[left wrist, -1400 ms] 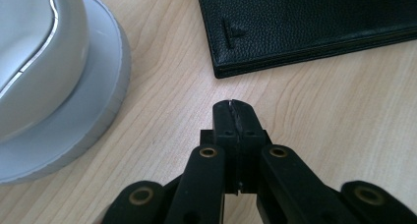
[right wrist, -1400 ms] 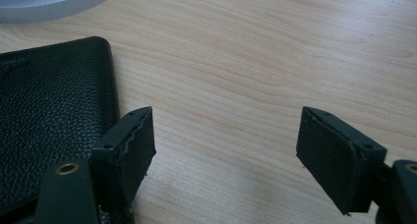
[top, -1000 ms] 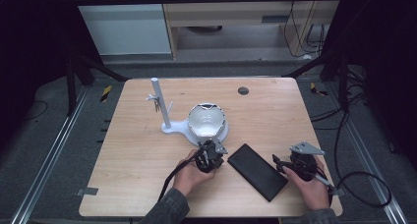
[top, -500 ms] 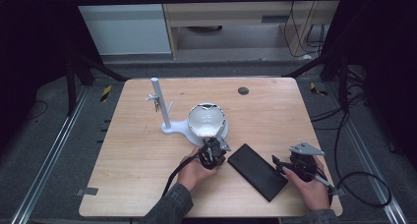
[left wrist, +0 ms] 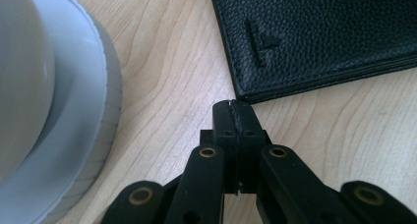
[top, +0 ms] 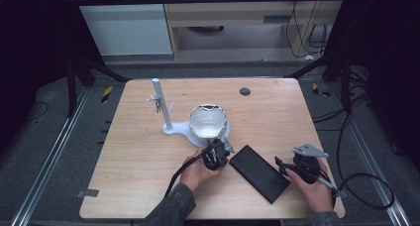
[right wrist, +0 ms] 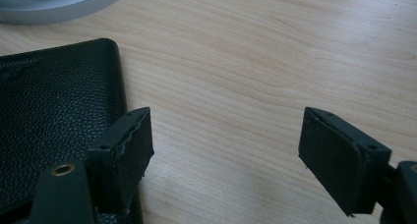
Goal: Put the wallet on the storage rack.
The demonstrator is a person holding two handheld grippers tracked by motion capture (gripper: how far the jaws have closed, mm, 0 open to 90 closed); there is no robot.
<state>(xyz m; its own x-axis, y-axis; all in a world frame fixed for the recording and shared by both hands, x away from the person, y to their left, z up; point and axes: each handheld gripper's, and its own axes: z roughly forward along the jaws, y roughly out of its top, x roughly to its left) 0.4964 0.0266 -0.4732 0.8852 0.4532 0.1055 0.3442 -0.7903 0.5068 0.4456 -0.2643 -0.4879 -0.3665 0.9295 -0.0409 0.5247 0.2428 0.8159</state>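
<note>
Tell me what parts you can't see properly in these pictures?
- Black wallet: left gripper view, cut off by the top and right edges.
- White stand base: left gripper view, blurred, cut by the left edge.
- Small dark disc: high view, too small to identify.

Left hand (top: 195, 170) low over the tabletop (top: 129, 151), wrapped round the left tool (left wrist: 235, 106), jaws pressed together with nothing between, tips angled down close to the wood. Right hand (top: 313, 189) near the front right corner, gripping the right tool (right wrist: 223, 140), jaws spread wide and empty, held just above the surface
</note>
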